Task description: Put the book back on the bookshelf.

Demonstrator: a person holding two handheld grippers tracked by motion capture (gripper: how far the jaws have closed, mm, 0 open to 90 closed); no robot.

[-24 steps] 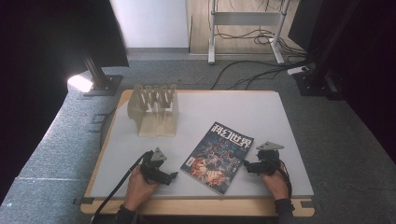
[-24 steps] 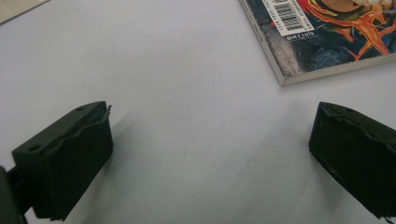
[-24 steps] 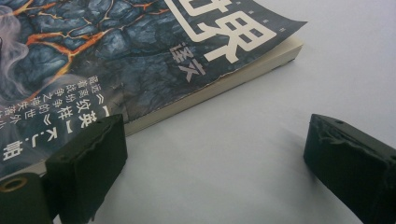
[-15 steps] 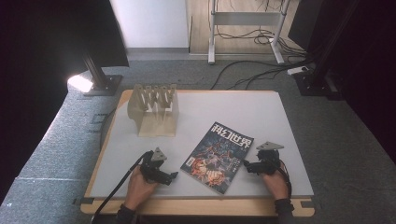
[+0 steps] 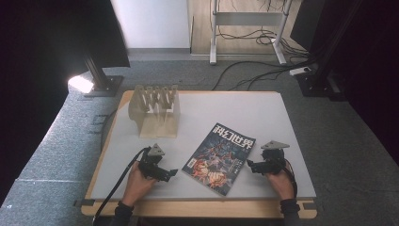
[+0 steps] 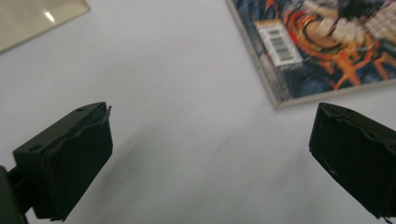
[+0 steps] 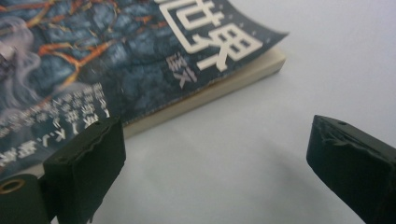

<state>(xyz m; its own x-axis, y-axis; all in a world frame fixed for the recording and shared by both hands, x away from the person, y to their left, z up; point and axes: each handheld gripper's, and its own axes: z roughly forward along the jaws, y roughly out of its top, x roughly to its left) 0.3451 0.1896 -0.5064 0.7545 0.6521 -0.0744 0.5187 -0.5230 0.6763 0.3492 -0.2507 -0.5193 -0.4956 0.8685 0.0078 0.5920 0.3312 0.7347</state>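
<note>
Nothing has shifted since a moment ago: I've got the left gripper (image 5: 172, 172) and right gripper (image 5: 249, 164) parked with jaws spread wide and empty either side of the magazine (image 5: 219, 157), flat near the tabletop's front edge, so the pickup hasn't started.

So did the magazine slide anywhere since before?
No. The magazine lies at the same slant, just as far from the wooden rack, with both claws beside it.
</note>
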